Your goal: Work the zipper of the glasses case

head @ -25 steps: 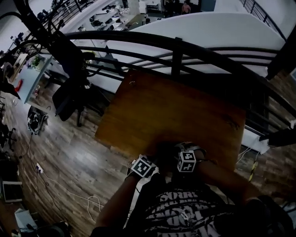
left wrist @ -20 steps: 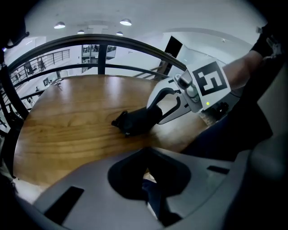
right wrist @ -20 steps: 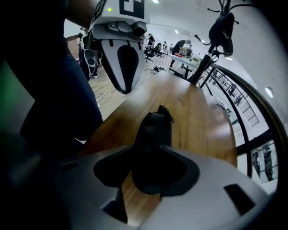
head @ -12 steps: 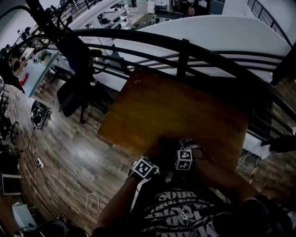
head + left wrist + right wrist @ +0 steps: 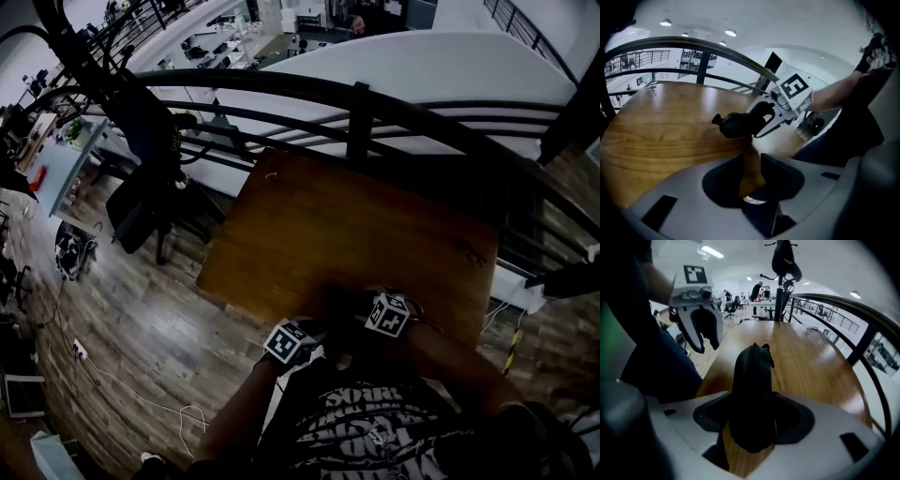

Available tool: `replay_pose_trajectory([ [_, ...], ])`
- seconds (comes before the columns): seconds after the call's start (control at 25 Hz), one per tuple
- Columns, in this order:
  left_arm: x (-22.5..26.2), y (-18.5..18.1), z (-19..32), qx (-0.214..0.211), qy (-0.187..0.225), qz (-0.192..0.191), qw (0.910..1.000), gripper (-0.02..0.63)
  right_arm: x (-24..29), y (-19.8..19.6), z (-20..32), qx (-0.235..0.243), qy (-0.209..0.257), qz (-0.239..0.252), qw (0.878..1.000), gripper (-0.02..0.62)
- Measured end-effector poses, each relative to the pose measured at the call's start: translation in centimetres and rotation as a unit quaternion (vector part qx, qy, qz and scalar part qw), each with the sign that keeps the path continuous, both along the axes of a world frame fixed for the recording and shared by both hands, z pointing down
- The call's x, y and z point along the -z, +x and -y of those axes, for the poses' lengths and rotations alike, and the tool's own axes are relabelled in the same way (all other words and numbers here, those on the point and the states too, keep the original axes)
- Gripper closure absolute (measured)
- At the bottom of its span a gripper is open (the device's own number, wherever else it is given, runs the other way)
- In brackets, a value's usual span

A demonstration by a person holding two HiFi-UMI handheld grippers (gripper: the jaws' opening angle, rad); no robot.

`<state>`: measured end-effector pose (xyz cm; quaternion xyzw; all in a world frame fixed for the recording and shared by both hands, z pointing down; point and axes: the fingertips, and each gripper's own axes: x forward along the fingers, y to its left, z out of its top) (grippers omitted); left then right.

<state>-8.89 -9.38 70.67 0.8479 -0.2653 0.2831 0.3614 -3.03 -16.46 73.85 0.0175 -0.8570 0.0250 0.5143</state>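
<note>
Right fingers (image 5: 790,422) closing astride case (image 5: 751,380), lengthwise

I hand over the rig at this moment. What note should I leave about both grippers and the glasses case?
Left gripper: open by a narrow gap, jaws just opened, nothing between them.
Right gripper: jaws just closed slightly onto the glasses case, held at the table's near edge.
Done: unclear; the case looks closed.
To do: take the zipper pull with the left gripper and run it.

Left tool (image 5: 751,160) just opened, empty; glasses case (image 5: 740,124) ahead.
</note>
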Motion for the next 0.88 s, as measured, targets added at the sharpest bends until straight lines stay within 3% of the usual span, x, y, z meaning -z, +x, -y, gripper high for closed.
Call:
replay_pose_trajectory([
  [0.24,2.8,2.0,3.6,-0.017,0.042,-0.104,0.9935,0.442,3.8,1.8,-0.7,-0.103,-0.070,0.097,0.987,0.339],
  [0.44,6.2,4.5,6.6,-0.052,0.086,-0.183,0.9780,0.377,8.2,1.9,-0.3,-0.142,-0.064,0.142,0.978,0.339],
  [0.6,10.1,5.4,8.0,-0.074,0.111,-0.254,0.9579,0.326,12.2,2.4,0.6,-0.172,-0.055,0.174,0.968,0.339],
  [0.76,14.3,4.9,8.9,-0.104,0.155,-0.293,0.9379,0.271,17.6,1.3,0.4,-0.152,-0.058,0.219,0.962,0.339],
  [0.88,18.3,5.0,8.0,-0.131,0.178,-0.333,0.9167,0.265,20.0,0.3,-0.6,-0.134,-0.079,0.238,0.959,0.339],
])
